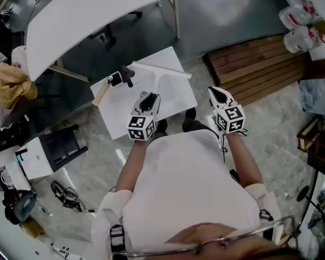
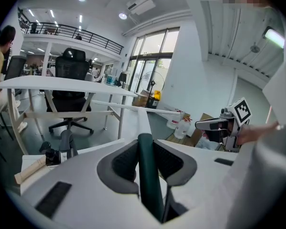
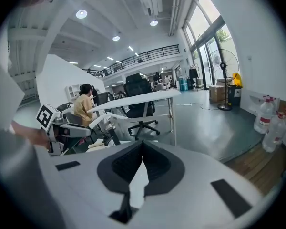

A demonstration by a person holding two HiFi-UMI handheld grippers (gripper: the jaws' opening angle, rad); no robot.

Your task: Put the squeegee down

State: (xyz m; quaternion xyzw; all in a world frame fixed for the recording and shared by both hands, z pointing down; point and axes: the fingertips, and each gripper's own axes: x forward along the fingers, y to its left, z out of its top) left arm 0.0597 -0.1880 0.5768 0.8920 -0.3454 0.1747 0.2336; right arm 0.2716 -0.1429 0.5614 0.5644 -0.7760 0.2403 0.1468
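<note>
Left portion of the tabletop (image 1: 176,99): a small tool (image 1: 118,79) with a dark head and pale wooden handle lies near the edge. It is apart from the squeegee and not part of the task.

Left gripper (image 1: 147,96): jaws clamped on the dark green handle of the squeegee (image 1: 160,71). The white blade runs crosswise ahead of the jaws, over the far part of the tabletop. It appears to be held off the surface, though contact cannot be confirmed.

Right gripper (image 1: 216,92): beyond the tabletop's right edge, jaws together, nothing between them.

Assessment: the set-down has not been made; the step in hand is carrying the squeegee over the tabletop. The next move calls for lowering it onto bare surface, clear of the small tool, then parting the left jaws once it rests flat
</note>
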